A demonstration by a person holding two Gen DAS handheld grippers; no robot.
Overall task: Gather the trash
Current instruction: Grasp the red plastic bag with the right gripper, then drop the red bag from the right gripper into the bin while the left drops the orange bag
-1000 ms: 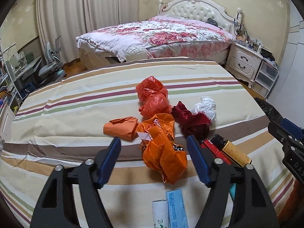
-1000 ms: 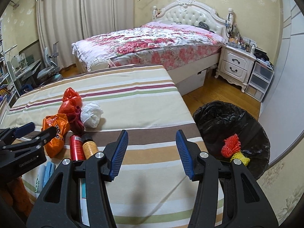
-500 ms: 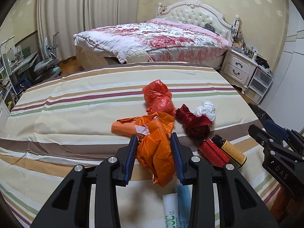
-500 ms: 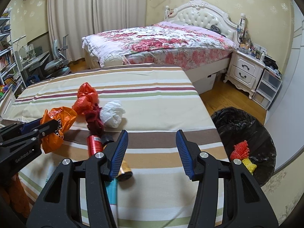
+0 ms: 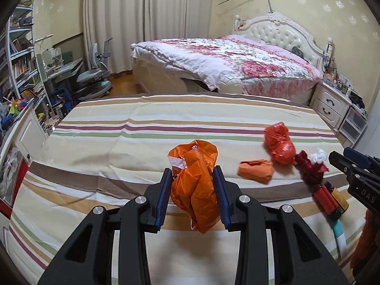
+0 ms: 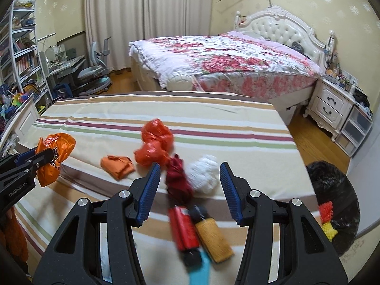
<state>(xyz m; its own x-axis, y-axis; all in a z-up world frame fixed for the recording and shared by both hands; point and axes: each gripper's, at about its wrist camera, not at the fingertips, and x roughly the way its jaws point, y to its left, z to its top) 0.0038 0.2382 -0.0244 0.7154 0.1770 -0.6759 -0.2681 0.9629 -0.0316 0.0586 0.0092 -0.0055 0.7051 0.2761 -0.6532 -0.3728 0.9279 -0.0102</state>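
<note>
The orange bag (image 5: pixel 194 185) at frame centre is thin, glossy, crinkled plastic. The gripper (image 5: pixel 192 190) is matt black plastic with ribbed blue pads (image 5: pixel 219 197) and shiny metal screws. The bedsheet (image 5: pixel 118 142) below is matt striped cloth. The floor (image 6: pixel 315 140) at right is glossy wood.

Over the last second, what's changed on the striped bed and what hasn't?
The left gripper closed on the orange plastic bag and lifted it off the pile, carrying it left, clear of the striped sheet. The right gripper, open and empty, swung from the bin side to over the dark red bag and white wad. The other trash on the bed and the black bin stayed put.
</note>
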